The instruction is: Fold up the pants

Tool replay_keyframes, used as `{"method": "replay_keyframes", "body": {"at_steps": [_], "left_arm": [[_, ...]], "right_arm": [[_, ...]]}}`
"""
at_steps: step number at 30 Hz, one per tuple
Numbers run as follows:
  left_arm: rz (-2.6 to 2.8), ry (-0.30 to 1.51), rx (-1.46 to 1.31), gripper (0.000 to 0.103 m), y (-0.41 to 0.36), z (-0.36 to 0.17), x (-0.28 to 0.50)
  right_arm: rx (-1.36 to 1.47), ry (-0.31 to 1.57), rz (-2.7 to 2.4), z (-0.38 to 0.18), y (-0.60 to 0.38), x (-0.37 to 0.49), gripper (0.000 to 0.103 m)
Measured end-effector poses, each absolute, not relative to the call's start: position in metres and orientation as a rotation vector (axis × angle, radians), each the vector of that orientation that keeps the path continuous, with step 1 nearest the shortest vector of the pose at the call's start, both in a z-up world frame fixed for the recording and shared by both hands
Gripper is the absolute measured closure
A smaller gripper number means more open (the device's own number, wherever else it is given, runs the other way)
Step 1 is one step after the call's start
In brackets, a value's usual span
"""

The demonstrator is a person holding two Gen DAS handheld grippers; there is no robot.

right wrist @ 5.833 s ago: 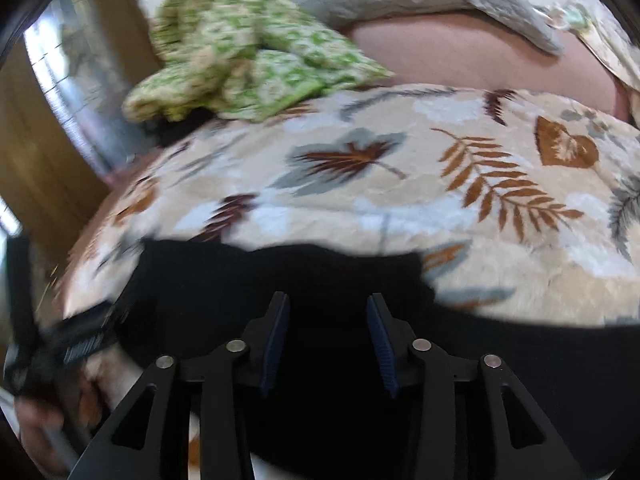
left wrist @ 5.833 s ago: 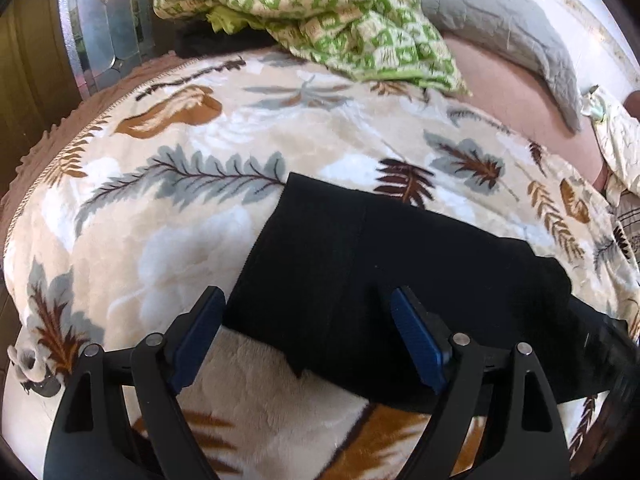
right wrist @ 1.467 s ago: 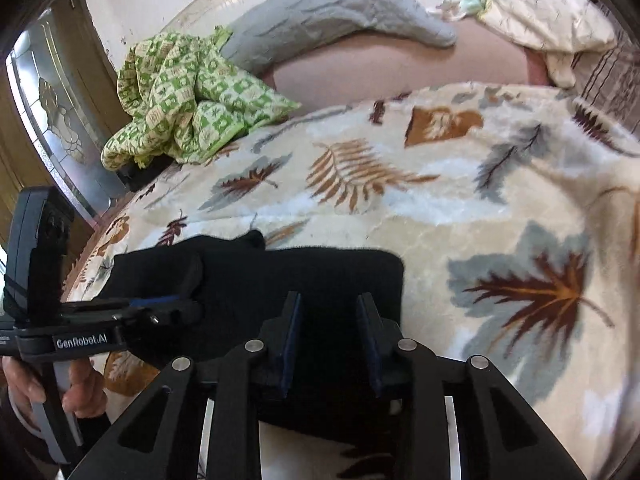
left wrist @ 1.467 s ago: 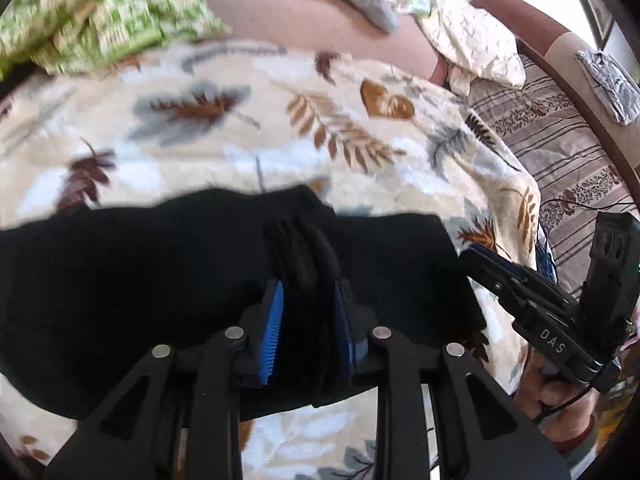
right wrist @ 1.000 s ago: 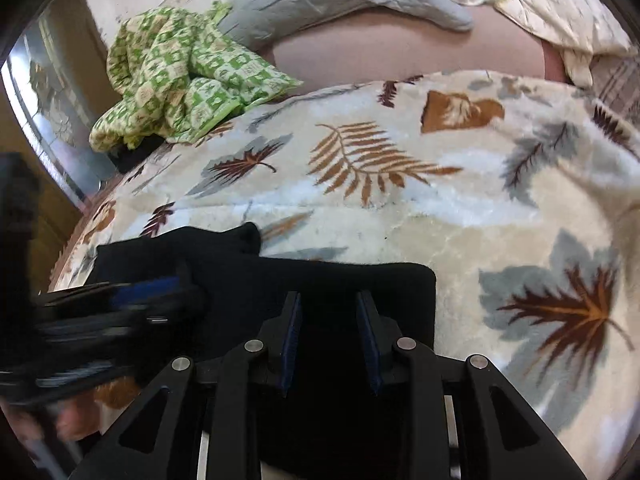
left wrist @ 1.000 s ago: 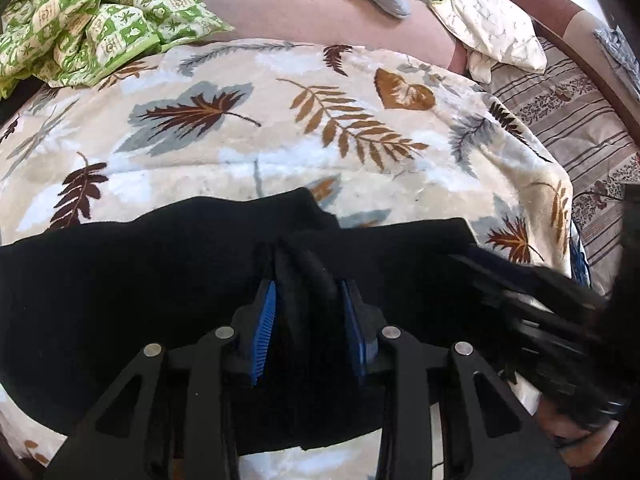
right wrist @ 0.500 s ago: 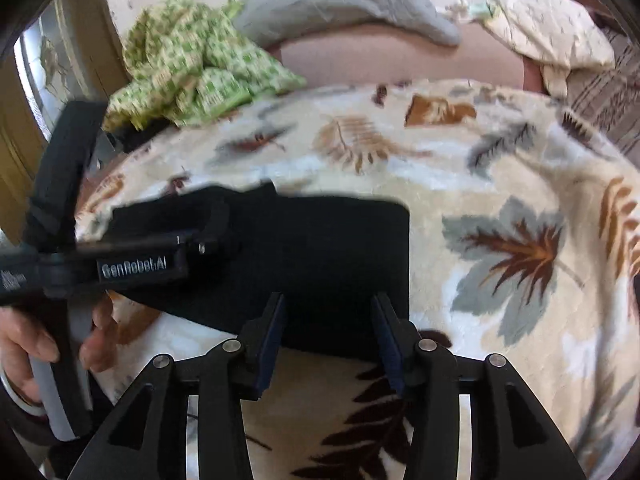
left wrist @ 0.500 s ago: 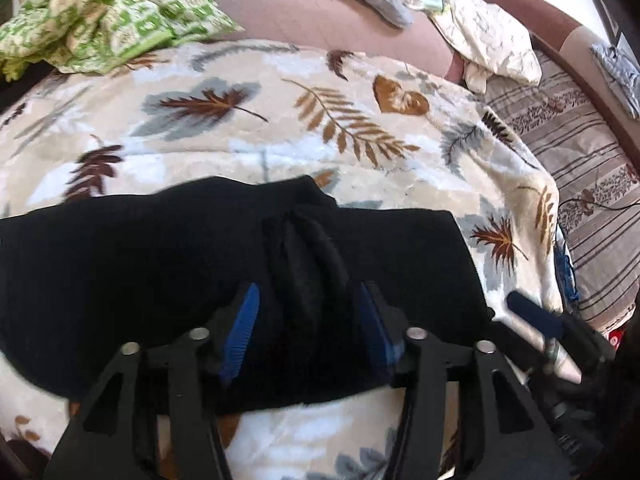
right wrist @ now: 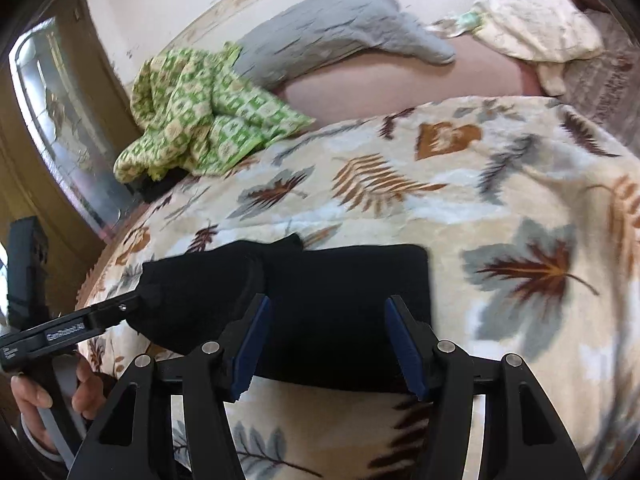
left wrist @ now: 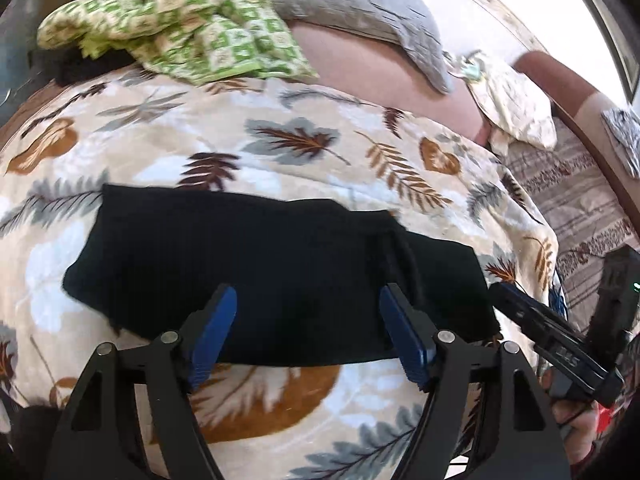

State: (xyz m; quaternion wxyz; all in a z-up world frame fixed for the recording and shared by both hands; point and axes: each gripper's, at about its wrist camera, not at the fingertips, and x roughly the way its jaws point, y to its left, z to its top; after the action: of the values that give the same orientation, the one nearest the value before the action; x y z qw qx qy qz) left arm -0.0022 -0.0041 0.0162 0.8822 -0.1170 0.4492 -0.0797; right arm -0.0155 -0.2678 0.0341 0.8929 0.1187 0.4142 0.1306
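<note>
Bed under a cream fleece blanket with brown and grey leaf print: broad, soft, flat enough to serve as the folding surface, so the work sits on its near half.

Far edge, well apart from the work: rumpled green-and-cream checked cloth on the left, grey quilted cover behind it, a pale quilted bundle far right. Looks like they're parked there to leave the middle free.

Black knit pants: lying flat on the blanket as a wide dark band across the near centre. In the right wrist view the right part reads as a squared slab with a crisp right edge, the left part is rounder and bunched. A ridge of gathered fabric runs near-to-far at right of centre in the left view. My read: at least one fold is down, and the pile isn't even yet.

Left gripper: jaws spread wide, holding nothing, blue pads either side of the near edge of the pants. Seems positioned to take that edge.

Right gripper: jaws also spread, empty, straddling the near edge of the squared part. Likely the matching grip point on the right, so both ends lift together.

Each gripper shows at the margin of the other's view, handle in a bare hand.
</note>
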Motion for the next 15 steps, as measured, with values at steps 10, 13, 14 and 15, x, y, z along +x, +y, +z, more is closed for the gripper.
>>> {"method": "replay_keyframes", "body": {"at_steps": [10,13,14,15], "left_arm": [[-0.089,0.969,-0.275,0.029,0.028,-0.006,-0.006],[-0.070,0.960,-0.247,0.029,0.031,-0.008,-0.006],[-0.069,0.958,-0.243,0.029,0.031,-0.009,-0.006],[-0.070,0.957,-0.241,0.029,0.032,-0.010,-0.005]], "right_arm": [[0.075,0.936,0.289,0.002,-0.207,0.011,0.063],[0.081,0.909,0.291,0.012,-0.206,0.010,0.063],[0.082,0.908,0.289,0.012,-0.206,0.010,0.063],[0.084,0.915,0.290,0.011,-0.205,0.011,0.063]]}}
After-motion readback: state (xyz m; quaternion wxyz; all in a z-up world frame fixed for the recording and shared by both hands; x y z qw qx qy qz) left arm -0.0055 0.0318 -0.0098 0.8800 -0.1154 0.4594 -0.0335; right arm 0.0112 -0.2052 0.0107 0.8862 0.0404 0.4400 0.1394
